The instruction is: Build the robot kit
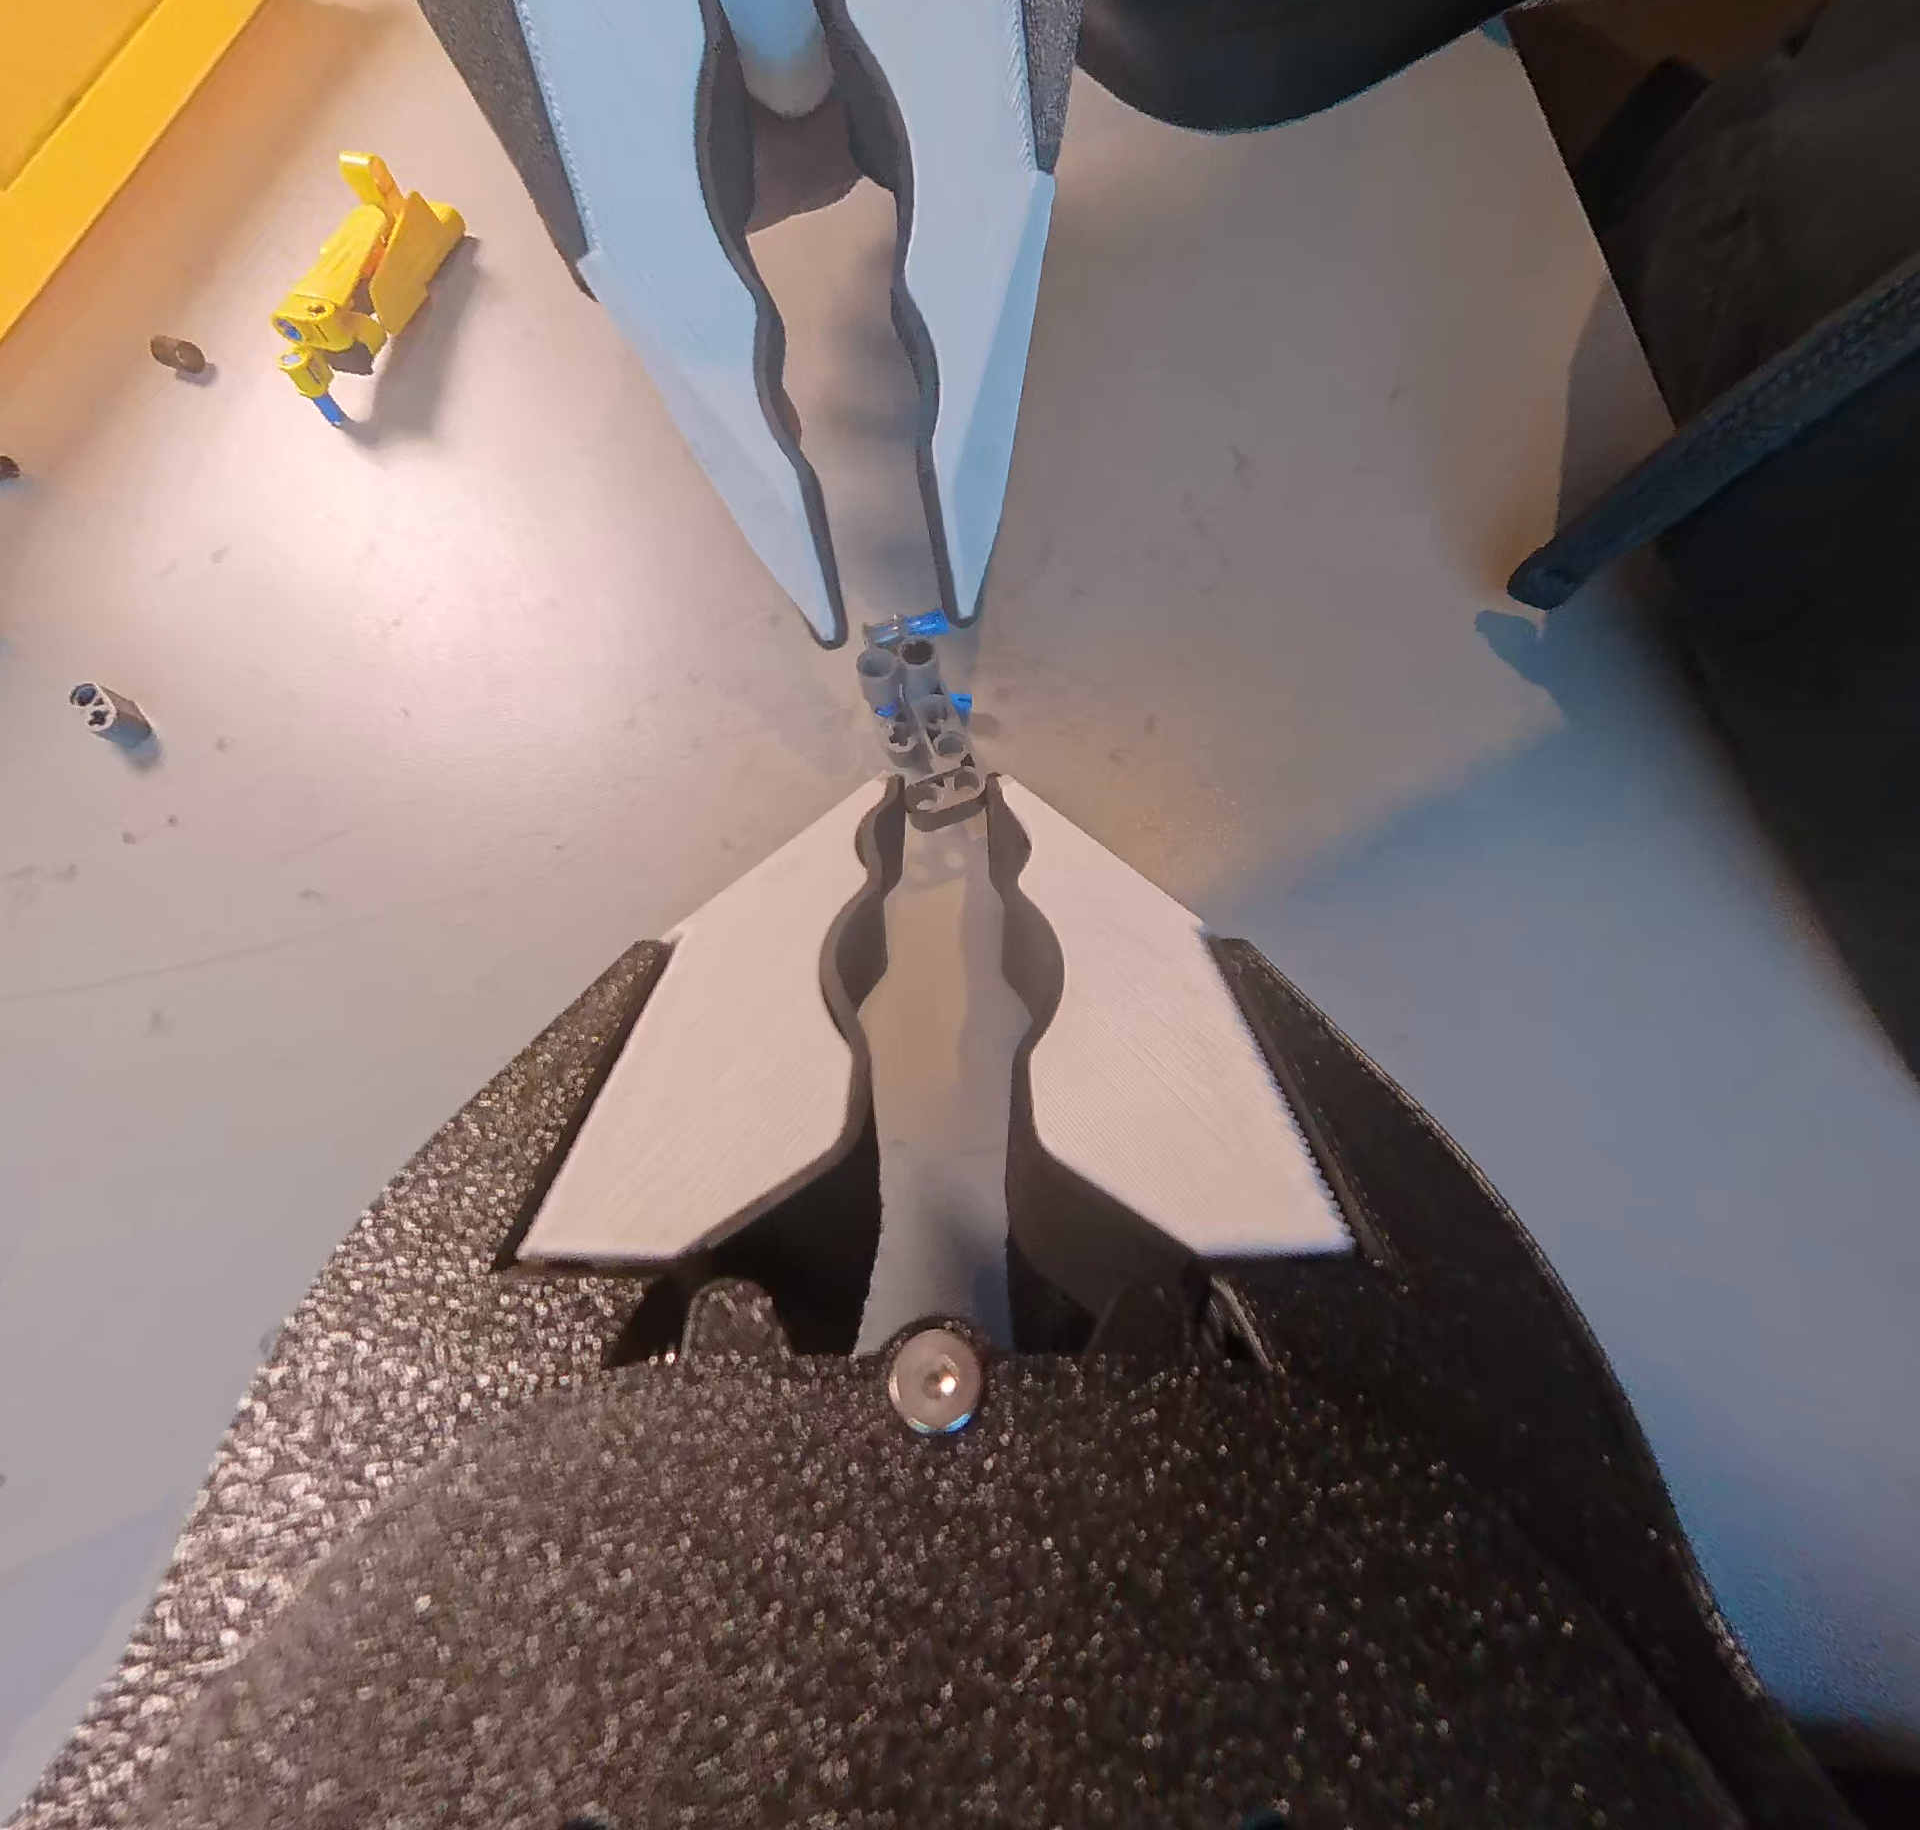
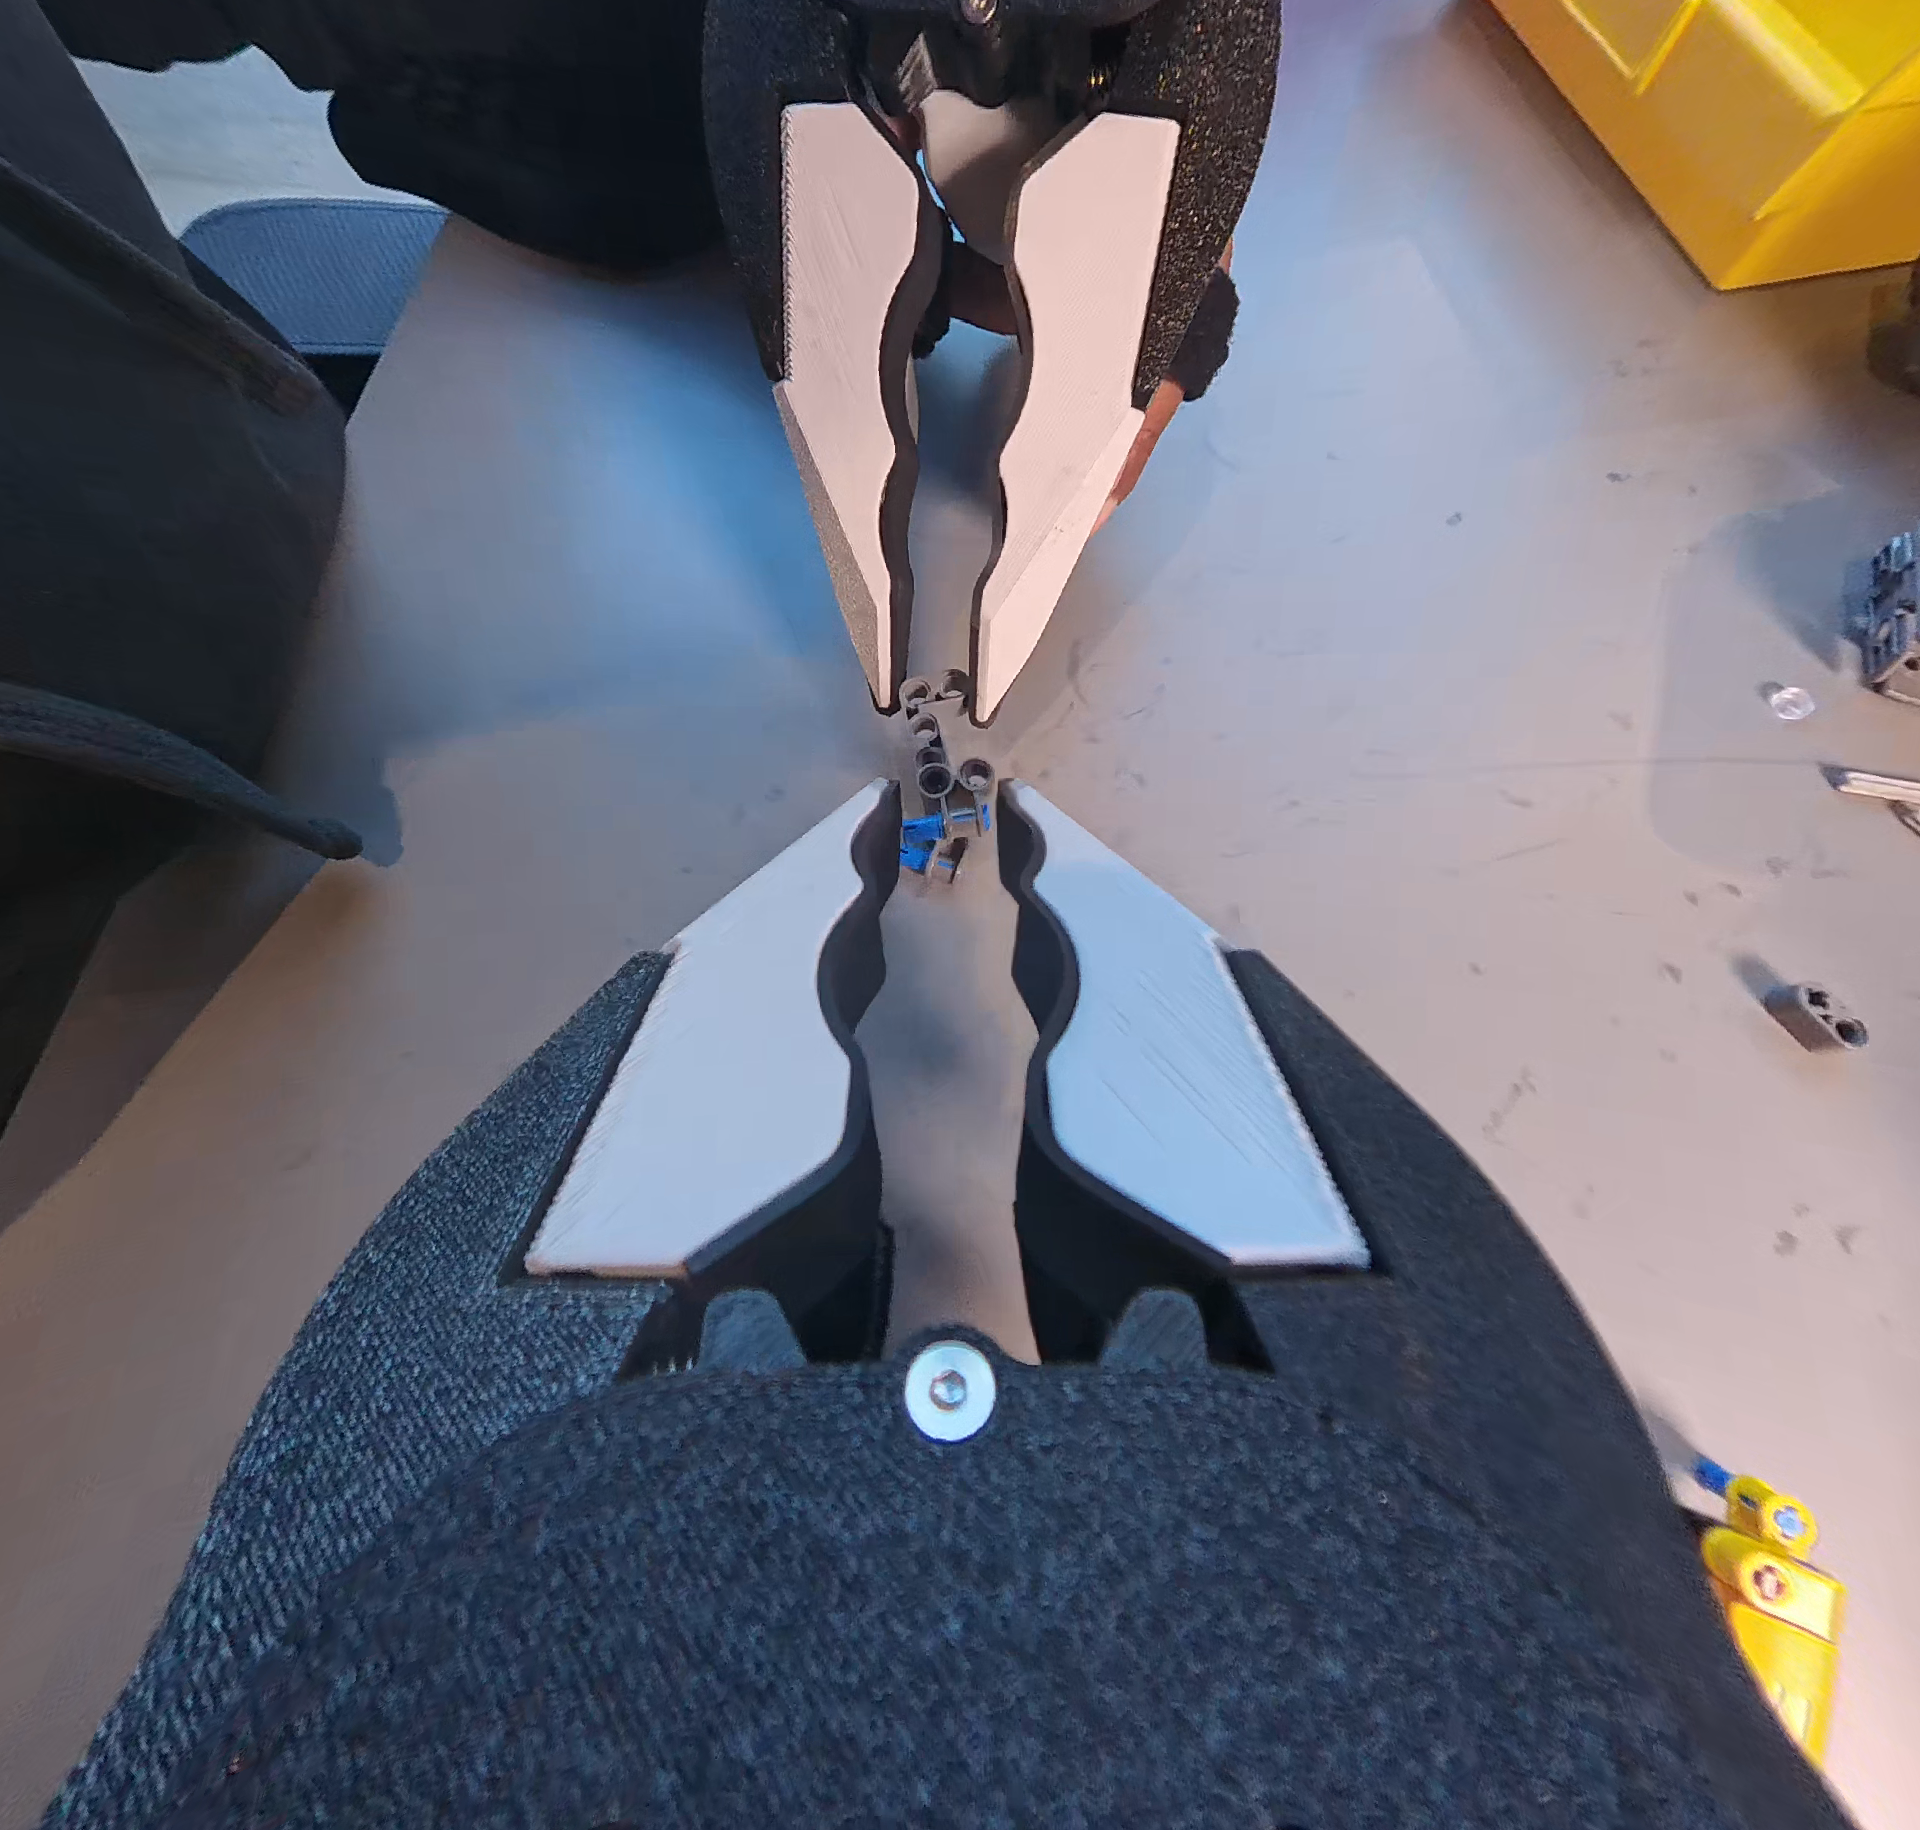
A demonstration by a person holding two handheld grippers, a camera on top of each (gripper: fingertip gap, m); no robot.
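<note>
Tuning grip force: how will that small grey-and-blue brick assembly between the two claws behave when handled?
The grey-and-blue brick assembly looks like rigid plastic, so probably stiff and light. Its joints are push-fit blue pins, so it may separate under pulling. The left claw pinches only its end piece, so it could pivot.

each wrist view looks close down its own fingers at the grey table, facing the other head-on; both share the small assembly between tips.
</note>
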